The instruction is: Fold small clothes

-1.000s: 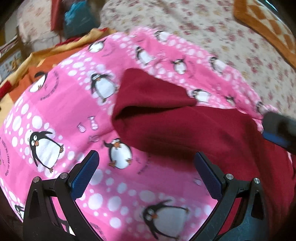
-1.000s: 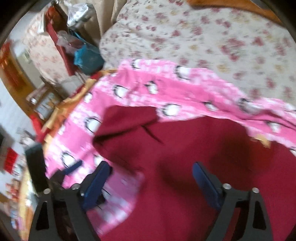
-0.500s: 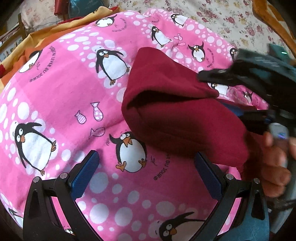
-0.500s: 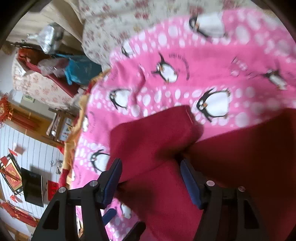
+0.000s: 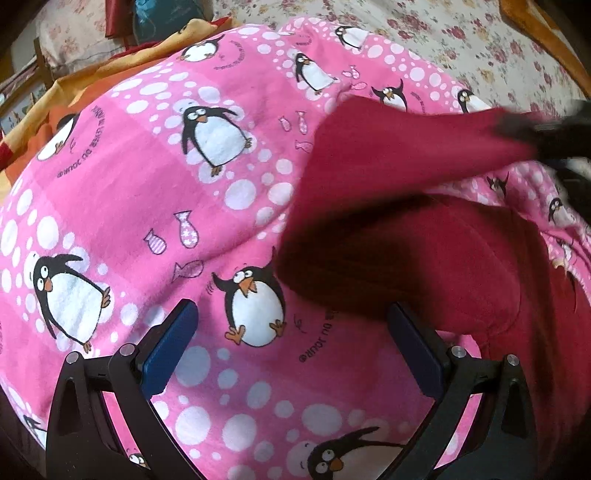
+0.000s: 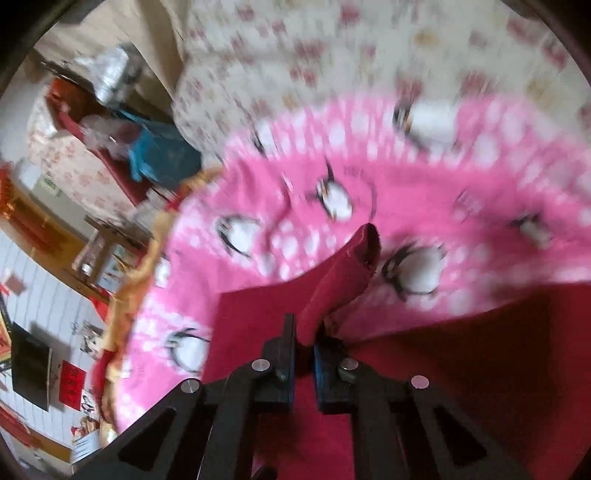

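Change since half a second ago: right gripper point(image 6: 303, 343) has gone from spread around the dark red garment's point(image 5: 424, 258) corner to pinched tight on it, and the flap has been pulled up and outward; the left gripper point(image 5: 291, 347) has not shifted much.

Left wrist view
- Left claw: spread wide, blue pads point(image 5: 168, 350) apart, nothing between them, hovering over the pink penguin blanket point(image 5: 166, 206).
- Garment: lies on the blanket's right part, beyond and right of the left claw; its near rounded edge comes close to the right-hand pad.
- Lifted flap: upper layer stretches off the blanket toward the frame's right edge, where a dark blurred shape, the right gripper point(image 5: 546, 140), has it; a shadowed gap opens under it.
- Open room: bare blanket spreads left of the garment, out to the yellow-orange cloth point(image 5: 74, 85) at the blanket's far left edge.
- Beyond the blanket: floral bedspread point(image 5: 461, 33).

Right wrist view (motion-blurred)
- Right claw: fingers pressed together on a bunched fold of the dark red garment point(image 6: 332, 291), which sticks out past the tips like a tongue.
- Garment body: spreads below and right of the claw, over the pink penguin blanket point(image 6: 424, 192).
- Blanket edge: curves round on the left, bordered by a yellowish hem, with the room's furniture past it.
- Far side: floral bedspread point(image 6: 369, 55) beyond the blanket.
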A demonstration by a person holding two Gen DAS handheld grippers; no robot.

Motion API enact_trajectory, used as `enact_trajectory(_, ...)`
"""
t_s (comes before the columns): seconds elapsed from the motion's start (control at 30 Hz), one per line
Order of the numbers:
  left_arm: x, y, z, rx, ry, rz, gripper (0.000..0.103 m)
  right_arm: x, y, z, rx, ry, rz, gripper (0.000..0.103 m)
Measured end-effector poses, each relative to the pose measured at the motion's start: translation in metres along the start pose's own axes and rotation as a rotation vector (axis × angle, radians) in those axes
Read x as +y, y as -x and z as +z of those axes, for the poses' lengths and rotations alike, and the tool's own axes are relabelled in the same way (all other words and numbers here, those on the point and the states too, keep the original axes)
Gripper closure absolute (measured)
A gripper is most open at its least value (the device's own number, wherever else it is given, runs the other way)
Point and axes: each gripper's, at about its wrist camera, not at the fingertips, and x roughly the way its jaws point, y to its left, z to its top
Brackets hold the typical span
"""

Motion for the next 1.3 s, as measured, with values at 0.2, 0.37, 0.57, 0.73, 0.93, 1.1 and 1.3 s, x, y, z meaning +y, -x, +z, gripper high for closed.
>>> enact_trajectory(0.2,-0.015,0.024,-0.004,-0.038,-0.031,-0.047,0.001,-0.015,0.126,-0.002,-0.128,0.06,-0.104,0.096)
enact_trajectory(0.37,-0.034,0.048,-0.015,-0.074,-0.093,-0.081,0.001,-0.063,0.206,-0.023,-0.17,0.031,-0.243,0.096)
enact_trajectory(0.57,-0.059,0.06,-0.021,-0.09,-0.148,-0.11,0.001,-0.117,0.243,-0.064,-0.146,-0.083,-0.331,0.096)
enact_trajectory(0.73,-0.073,0.065,-0.021,-0.096,-0.158,-0.134,0.001,-0.14,0.265,-0.095,-0.151,-0.116,-0.372,0.096)
enact_trajectory(0.93,-0.08,0.062,-0.013,-0.097,-0.13,-0.156,0.001,-0.171,0.268,-0.12,-0.084,-0.158,-0.446,0.096)
enact_trajectory(1.1,-0.091,0.058,-0.012,-0.093,-0.154,-0.157,0.001,-0.188,0.296,-0.13,-0.063,-0.257,-0.476,0.055)
enact_trajectory(1.3,-0.105,0.035,-0.011,-0.052,-0.184,-0.102,0.001,-0.159,0.316,-0.12,-0.148,-0.128,-0.527,0.055)
